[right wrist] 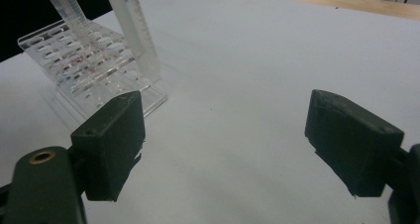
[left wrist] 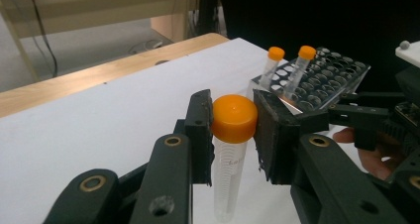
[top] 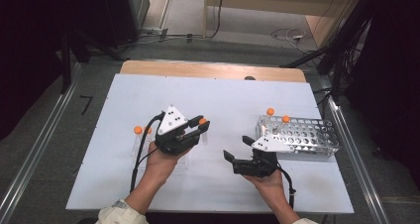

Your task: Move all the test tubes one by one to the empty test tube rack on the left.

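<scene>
My left gripper (top: 200, 127) is shut on a clear tube by its orange cap (left wrist: 234, 117); the tube hangs upright between the pads, above the white board (top: 223, 100). My right gripper (top: 237, 148) stands open near the front of the board with nothing between its jaws (right wrist: 225, 140). Just right of it lies a perforated rack (top: 302, 135) holding two orange-capped tubes (top: 270, 111) (top: 286, 118) at its left end. In the left gripper view that rack (left wrist: 322, 78) lies beyond the held tube. A clear rack (right wrist: 94, 60) with two tubes stands ahead-left of the right jaws.
Another orange-capped tube (top: 137, 130) stands in a clear holder (top: 136, 147) on the board's left side, beside my left hand. A wooden strip (top: 213, 69) runs along the far edge. Metal rails (top: 34, 149) flank the table, with cables on the floor beyond.
</scene>
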`<state>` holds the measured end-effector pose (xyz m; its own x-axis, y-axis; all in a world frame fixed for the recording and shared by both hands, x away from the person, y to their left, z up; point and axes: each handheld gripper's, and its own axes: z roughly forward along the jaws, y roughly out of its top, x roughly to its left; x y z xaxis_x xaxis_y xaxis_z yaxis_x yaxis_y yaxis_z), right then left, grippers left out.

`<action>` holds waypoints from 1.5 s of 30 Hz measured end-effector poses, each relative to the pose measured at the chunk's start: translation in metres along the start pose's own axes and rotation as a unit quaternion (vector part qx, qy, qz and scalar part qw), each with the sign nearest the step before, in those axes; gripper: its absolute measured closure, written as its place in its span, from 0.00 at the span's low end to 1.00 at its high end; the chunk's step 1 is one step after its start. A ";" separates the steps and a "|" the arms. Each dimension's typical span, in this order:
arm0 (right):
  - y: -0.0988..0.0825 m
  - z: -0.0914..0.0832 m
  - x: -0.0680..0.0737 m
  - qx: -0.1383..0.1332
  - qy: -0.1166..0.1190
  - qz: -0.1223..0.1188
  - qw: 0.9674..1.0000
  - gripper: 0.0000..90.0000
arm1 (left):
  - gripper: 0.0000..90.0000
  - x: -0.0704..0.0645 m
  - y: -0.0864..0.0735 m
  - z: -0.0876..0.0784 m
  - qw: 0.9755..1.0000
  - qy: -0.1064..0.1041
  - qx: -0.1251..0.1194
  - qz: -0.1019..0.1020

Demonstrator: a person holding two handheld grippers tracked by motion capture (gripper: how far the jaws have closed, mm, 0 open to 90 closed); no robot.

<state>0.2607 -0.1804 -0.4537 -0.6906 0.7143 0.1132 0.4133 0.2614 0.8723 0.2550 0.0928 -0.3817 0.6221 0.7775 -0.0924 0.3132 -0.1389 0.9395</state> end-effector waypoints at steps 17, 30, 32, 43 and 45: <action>-0.002 -0.001 -0.003 0.007 -0.008 0.001 1.000 0.16 | 0.78 0.048 -0.008 -0.051 0.996 0.082 -0.013 -0.029; -0.002 -0.002 -0.003 0.007 -0.008 0.004 1.000 0.16 | 0.78 0.063 -0.018 -0.064 0.993 0.113 0.001 -0.033; -0.002 -0.003 -0.003 0.006 -0.008 0.003 1.000 0.16 | 0.78 0.063 -0.019 -0.064 0.993 0.117 0.005 -0.028; -0.002 -0.004 -0.004 0.006 -0.010 0.003 1.000 0.16 | 0.78 0.066 -0.027 -0.061 0.991 0.127 0.020 -0.026; -0.002 -0.004 -0.004 0.006 -0.010 0.003 1.000 0.16 | 0.78 0.066 -0.029 -0.059 0.991 0.128 0.024 -0.024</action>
<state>0.2602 -0.1863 -0.4539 -0.6769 0.7280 0.1086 0.4246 0.2657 0.8655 0.2447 0.1845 -0.3953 0.4052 0.9131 -0.0452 0.3765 -0.1216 0.9184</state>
